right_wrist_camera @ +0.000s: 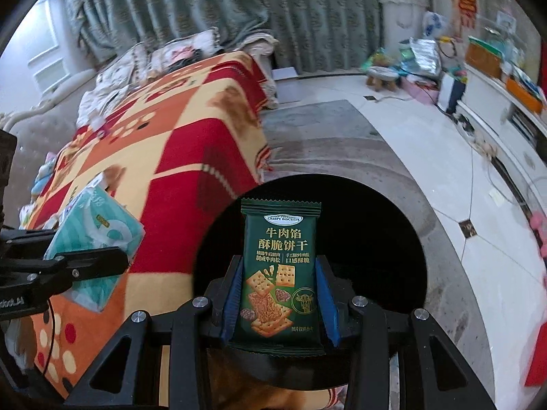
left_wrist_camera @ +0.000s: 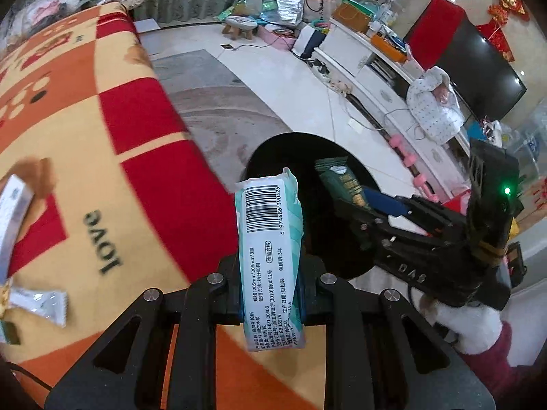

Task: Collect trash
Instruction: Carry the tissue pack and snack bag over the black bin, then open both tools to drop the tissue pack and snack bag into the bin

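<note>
My left gripper (left_wrist_camera: 270,294) is shut on a white and teal tissue pack (left_wrist_camera: 270,259), barcode side toward the camera, held at the near rim of the black round bin (left_wrist_camera: 273,157). The pack also shows in the right wrist view (right_wrist_camera: 95,235). My right gripper (right_wrist_camera: 278,294) is shut on a dark green biscuit wrapper (right_wrist_camera: 280,266) and holds it upright over the bin's dark opening (right_wrist_camera: 376,239). The wrapper (left_wrist_camera: 342,184) and right gripper (left_wrist_camera: 386,205) reach over the bin from the right in the left wrist view.
A sofa under a red, orange and cream blanket (left_wrist_camera: 102,136) lies left of the bin. More wrappers lie on it: a silver one (left_wrist_camera: 37,302) and a white box (left_wrist_camera: 13,208). A grey rug (right_wrist_camera: 324,136), white floor and TV cabinet (left_wrist_camera: 376,78) lie beyond.
</note>
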Motion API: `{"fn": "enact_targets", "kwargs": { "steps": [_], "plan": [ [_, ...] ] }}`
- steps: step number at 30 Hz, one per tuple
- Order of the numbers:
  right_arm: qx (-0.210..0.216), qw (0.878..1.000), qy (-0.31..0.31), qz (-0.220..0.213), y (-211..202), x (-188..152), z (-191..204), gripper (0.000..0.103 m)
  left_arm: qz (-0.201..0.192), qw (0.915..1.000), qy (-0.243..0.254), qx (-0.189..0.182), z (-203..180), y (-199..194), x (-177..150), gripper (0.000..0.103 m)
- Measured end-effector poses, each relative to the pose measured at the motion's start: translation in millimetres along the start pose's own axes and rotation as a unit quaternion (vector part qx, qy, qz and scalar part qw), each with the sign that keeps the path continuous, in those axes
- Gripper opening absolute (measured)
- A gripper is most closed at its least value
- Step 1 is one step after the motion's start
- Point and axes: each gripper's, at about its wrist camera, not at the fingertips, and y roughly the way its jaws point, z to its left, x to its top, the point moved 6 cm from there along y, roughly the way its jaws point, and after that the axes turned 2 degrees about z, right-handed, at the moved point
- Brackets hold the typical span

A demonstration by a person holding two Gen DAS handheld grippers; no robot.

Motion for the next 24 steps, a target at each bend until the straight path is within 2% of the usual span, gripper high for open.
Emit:
{"fn": "enact_targets", "kwargs": {
  "steps": [7, 8, 10, 11, 12, 15, 24],
  "plan": [
    [-0.006, 1.000, 0.022, 0.006, 8, -3, -17, 0.039, 0.005, 0.9994, -0.009, -0.033, -18, 19, 12, 0.020],
    [-0.006, 1.000, 0.025, 0.007, 10, -3, -19, 0.039, 0.007, 0.9993, -0.009, -0.036, -19, 21, 13, 0.023],
    [-0.006, 0.999, 0.033, 0.010, 12, -4, -22, 0.039, 0.005, 0.9989, -0.009, -0.045, -21, 24, 16, 0.041],
    [-0.008, 0.999, 0.038, 0.013, 13, -4, -24, 0.039, 0.004, 0.9987, -0.010, -0.050, -21, 24, 17, 0.057],
    [-0.011, 0.999, 0.044, 0.016, 14, -5, -27, 0.039, 0.001, 0.9982, -0.013, -0.059, -21, 23, 18, 0.062],
    [-0.012, 0.998, 0.058, 0.019, 16, -7, -33, 0.045, -0.005, 0.9981, -0.017, -0.059, -20, 21, 21, 0.062],
    [-0.012, 0.998, 0.059, 0.021, 14, -10, -31, 0.046, -0.012, 0.9996, -0.023, -0.013, -4, 9, 10, 0.062]
  ]
}}
